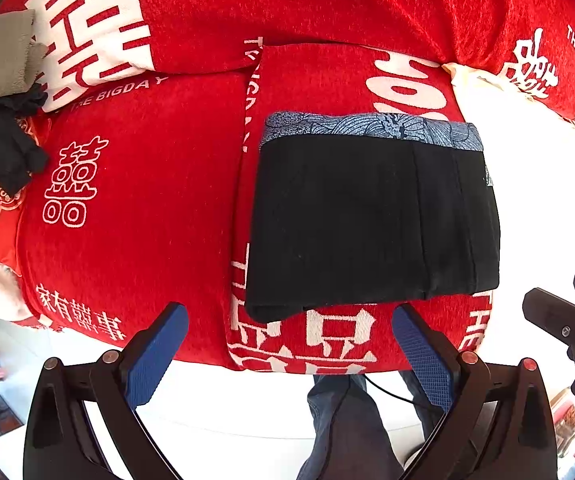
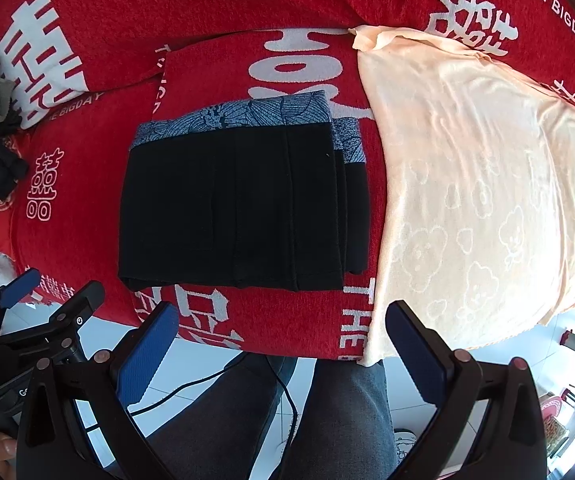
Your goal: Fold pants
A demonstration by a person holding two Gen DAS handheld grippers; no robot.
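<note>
Black pants (image 1: pixel 371 224) are seen folded into a neat rectangle on the red blanket (image 1: pixel 135 200); folding appears finished. Below the pants, the left claw (image 1: pixel 289 354) and right claw (image 2: pixel 281 350) are held wide, empty.

Matt black cloth pants (image 1: pixel 371 220) on nubbly red blanket (image 1: pixel 147 200).

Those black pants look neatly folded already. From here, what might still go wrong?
1. The folded black pants lie close to the sofa's front edge; a nudge could perhaps slide them toward the floor.
2. Both the left gripper and the right gripper hover open just in front of the bundle; a careless move forward might catch a layer and undo the fold.
3. The layers at the pants' right side sit slightly staggered, so lifting could let them splay.
</note>
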